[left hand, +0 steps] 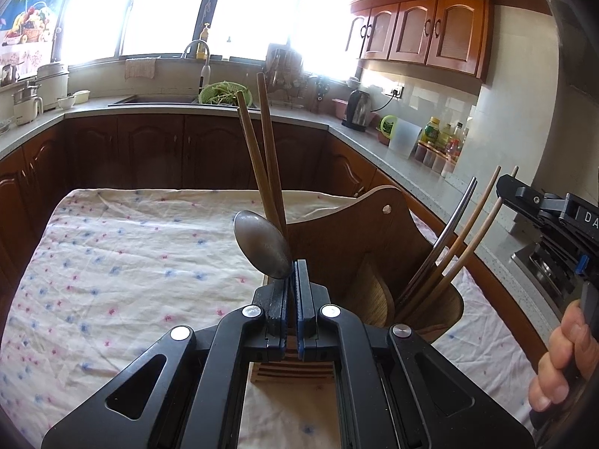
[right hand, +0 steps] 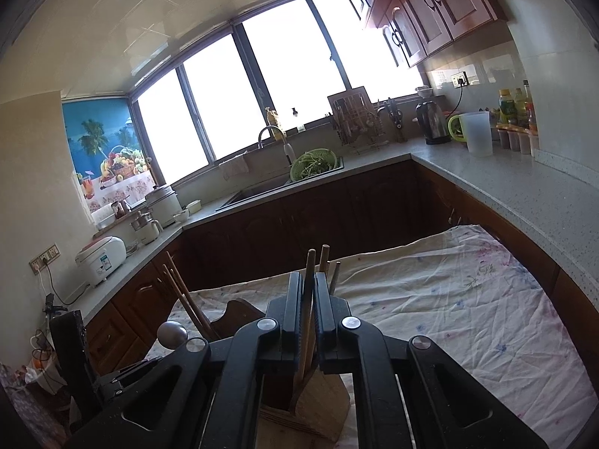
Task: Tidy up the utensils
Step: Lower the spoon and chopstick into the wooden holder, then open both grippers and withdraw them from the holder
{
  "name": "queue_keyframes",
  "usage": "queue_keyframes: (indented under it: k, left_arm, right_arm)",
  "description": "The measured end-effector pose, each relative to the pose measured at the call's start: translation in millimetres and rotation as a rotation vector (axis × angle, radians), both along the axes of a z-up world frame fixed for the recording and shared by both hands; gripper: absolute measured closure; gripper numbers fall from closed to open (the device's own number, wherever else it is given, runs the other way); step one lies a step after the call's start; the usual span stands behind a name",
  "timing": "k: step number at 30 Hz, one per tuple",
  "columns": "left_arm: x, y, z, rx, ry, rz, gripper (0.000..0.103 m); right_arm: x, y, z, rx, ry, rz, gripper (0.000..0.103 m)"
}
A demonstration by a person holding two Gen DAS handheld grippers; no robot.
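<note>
The left gripper (left hand: 295, 280) has its jaws clenched on the metal spoon (left hand: 262, 243), gripping the handle low so that the bowl stands up just above and a little left of the jaw tips; holding it by the handle with the bowl uppermost suits lowering it handle-first into the wooden holder (left hand: 374, 247), which sits directly beyond and beneath the jaws on the cloth-covered tabletop (left hand: 131, 262). Two dark chopsticks (left hand: 265, 142) rise straight ahead of the jaws, already standing in the holder's left compartment, probably the one meant for the spoon. To the right of the jaws another compartment carries a fan of lighter chopsticks (left hand: 464, 232) leaning outward against its curved wall, sorted apart from the dark pair. The right gripper (right hand: 309, 307) is likewise clenched, its jaws pinching a pale wooden chopstick (right hand: 309, 299) that runs up between them with its end poking just past the tips; further stick ends show just right of the jaws. The holder lies below these jaws too, so the stick seems poised for seating among its own kind. Both utensils appear not yet released, with each grip steadying its piece upright over its slot.
</note>
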State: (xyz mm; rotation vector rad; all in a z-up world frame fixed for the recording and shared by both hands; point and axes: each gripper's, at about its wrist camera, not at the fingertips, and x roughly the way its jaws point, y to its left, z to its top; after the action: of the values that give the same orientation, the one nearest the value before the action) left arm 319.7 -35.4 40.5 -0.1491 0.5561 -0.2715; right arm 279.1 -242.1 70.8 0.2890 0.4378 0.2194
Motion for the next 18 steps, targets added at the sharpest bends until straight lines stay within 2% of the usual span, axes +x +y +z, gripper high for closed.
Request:
queue_keyframes:
  k: [6,8,14,18]
  left_arm:
    - [1.0,1.4,0.2,-0.007,0.013,-0.001,0.101]
    - [1.0,2.1,0.7,-0.007,0.019,-0.002,0.101]
    - [-3.5,2.3,5.0,-0.004,0.019,-0.002,0.097]
    - [-8.2,0.6,7.9,-0.007,0.016,-0.015,0.087]
  right_arm:
    - [1.0,-0.1,-0.3,-0.003,0.002,-0.001,0.096]
    - [1.2,-0.2,-0.8,-0.002,0.004,0.000,0.092]
    - [-0.5,0.0,-2.1,0.002,0.008,0.002,0.090]
    - [-3.0,-2.2,-2.3,0.013,0.003,-0.002,0.070]
